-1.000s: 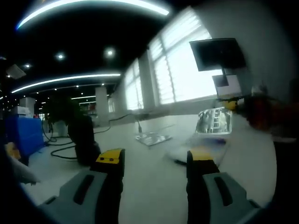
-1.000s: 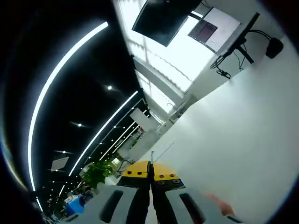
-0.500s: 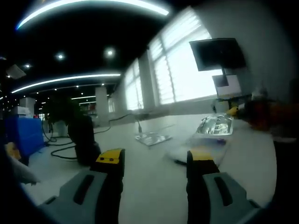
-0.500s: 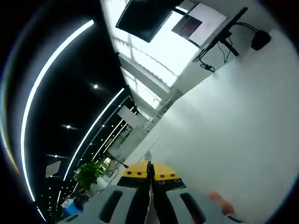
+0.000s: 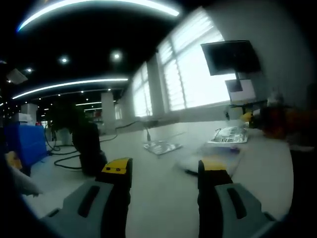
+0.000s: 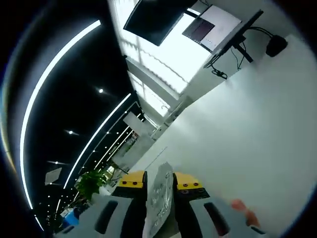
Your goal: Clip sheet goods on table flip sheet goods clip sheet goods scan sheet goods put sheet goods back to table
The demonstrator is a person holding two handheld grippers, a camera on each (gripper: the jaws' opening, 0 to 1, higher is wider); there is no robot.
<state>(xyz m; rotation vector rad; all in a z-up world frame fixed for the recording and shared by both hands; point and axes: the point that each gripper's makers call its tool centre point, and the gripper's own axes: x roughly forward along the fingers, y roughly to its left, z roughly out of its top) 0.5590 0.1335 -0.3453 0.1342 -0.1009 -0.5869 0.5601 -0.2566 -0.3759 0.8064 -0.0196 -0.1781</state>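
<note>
A long white bench [image 5: 163, 183] runs away under a dark ceiling with curved light strips, toward a row of bright slatted windows. On a stand at the far end, a dark flat monitor [image 5: 231, 57] hangs over a smaller lit screen [image 5: 240, 90]. In the left gripper view a black rounded object [image 5: 88, 148] stands on the bench to the left, with a dark leafy plant [image 5: 63, 116] and a blue bin [image 5: 24, 141] beyond it. A flat silvery packet [image 5: 161, 147] lies on the bench near the middle. A second pale, blurred sheet [image 5: 208, 158] lies just beyond the right-hand finger.

The left gripper [image 5: 165, 171] has its yellow-tipped grey fingers [image 5: 116, 168] spread wide apart over the bench, with nothing between them.

Farther right in that view, the other gripper [image 5: 270, 119], yellow and dark with an orange-red blur behind it, reaches in at the edge. The silvery crinkled foil sheet [image 5: 229, 135] lies nearly flat at its tip, low over the bench; whether it rests on the surface cannot be told. In the right gripper view the right gripper [image 6: 159, 181] shows its yellow-tipped fingers [image 6: 132, 179] parted a little. The foil sheet [image 6: 159, 198] stands on edge in the narrow gap between them. Whether the fingers press on the sheet cannot be told.
</note>
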